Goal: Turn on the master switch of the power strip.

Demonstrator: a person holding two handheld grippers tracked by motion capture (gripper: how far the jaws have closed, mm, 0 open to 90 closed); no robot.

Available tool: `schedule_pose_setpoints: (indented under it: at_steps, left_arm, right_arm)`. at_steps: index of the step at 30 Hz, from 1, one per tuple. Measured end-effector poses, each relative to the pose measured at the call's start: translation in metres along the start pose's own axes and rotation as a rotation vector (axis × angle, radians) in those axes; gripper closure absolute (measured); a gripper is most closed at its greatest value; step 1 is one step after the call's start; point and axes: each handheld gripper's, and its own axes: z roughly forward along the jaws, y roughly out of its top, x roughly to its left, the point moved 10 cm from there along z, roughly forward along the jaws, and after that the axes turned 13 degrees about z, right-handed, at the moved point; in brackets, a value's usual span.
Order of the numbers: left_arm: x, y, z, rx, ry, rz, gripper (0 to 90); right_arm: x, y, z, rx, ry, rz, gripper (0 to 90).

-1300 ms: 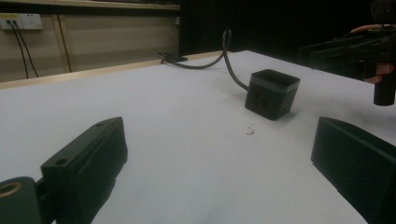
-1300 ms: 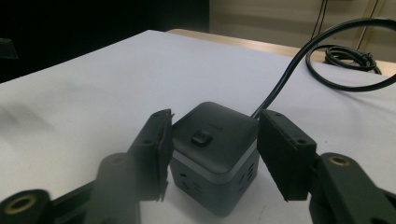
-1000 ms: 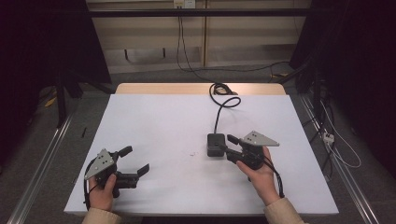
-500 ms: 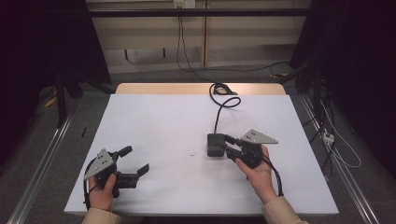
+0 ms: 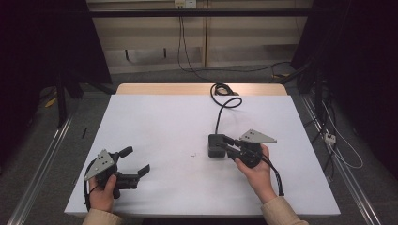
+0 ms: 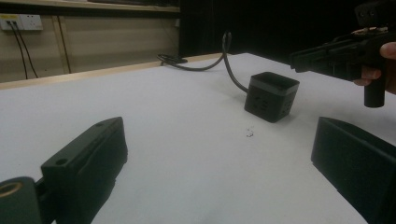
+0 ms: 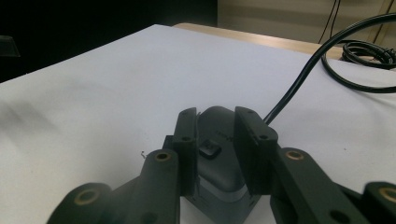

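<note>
1. Low in the high view, at lower left, the left gripper [image 5: 133, 161] sits in the person's left hand [image 5: 101, 194] with its jaws spread wide and nothing between them; in the left gripper view the two black jaws stand far apart at the bottom corners over bare white table [image 6: 187, 154].
2. At lower right of centre in the high view, the right gripper [image 5: 224, 143] is held in the right hand [image 5: 256, 171], pointing toward the left of the frame.
3. Its jaws have just been closing. In the right gripper view they flank the black box [image 7: 217, 154], one on each side, and the pads appear to press on it, so the tongs are clenched on the box.
4. The black box [image 5: 216, 146] rests on the table just right of centre.
5. Farther up, a black cable [image 5: 220, 110] runs from the box toward the top edge of the table, ending in a coil [image 5: 219, 89] there.
</note>
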Motion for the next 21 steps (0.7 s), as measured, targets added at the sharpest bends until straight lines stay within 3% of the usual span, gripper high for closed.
schedule_pose_setpoints:
  at_steps: [21]
  left_arm:
    - [0.0002,0.0004,-0.0003,-0.001,-0.001,0.005,3.2]
  right_arm:
    - [-0.0027,0.0008,0.0032,0.018,-0.011,-0.007,81.1]
